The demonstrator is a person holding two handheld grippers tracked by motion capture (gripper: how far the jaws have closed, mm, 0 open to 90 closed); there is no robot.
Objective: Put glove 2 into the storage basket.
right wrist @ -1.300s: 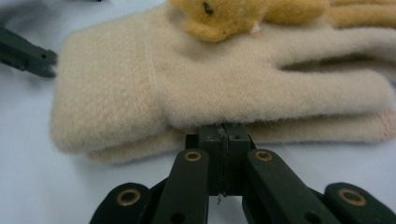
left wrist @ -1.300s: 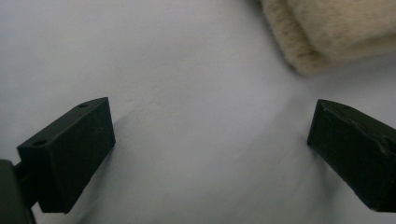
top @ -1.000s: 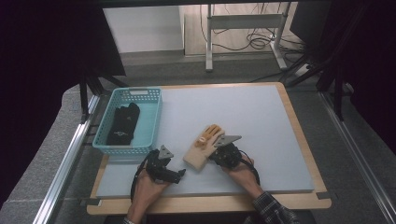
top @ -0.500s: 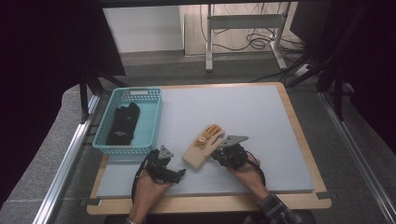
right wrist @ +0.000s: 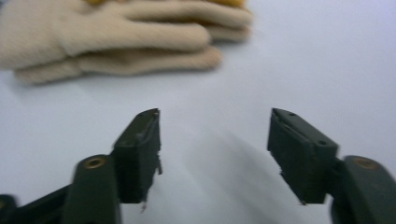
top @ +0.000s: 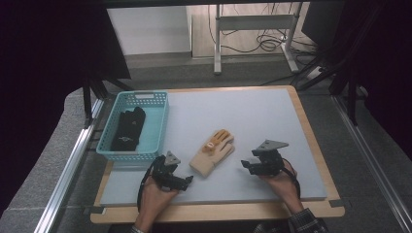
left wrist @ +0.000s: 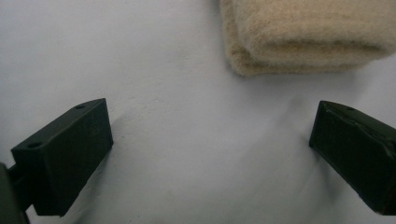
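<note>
Cream glove (top: 212,153): lying flat at centre-bottom of the high view, on the tabletop (top: 252,116), between both tools and touching neither. Left tool (top: 171,174): sitting lower left of it, jaws standing wide apart, gripping nothing. Right tool (top: 256,164): hovering lower right, jaws likewise parted and gripping nothing. Risk: a shallow pinch may be catching one knit layer only, letting the glove slip. Teal basket (top: 158,127), left: holding a dark item (top: 127,130), too dim to identify. Right gripper view is blurring.

Beige glove (left wrist: 308,35): I see it cut off by the left gripper view's top edge.
Black item (top: 127,127) in basket (top: 160,127): too small for me to identify.
</note>
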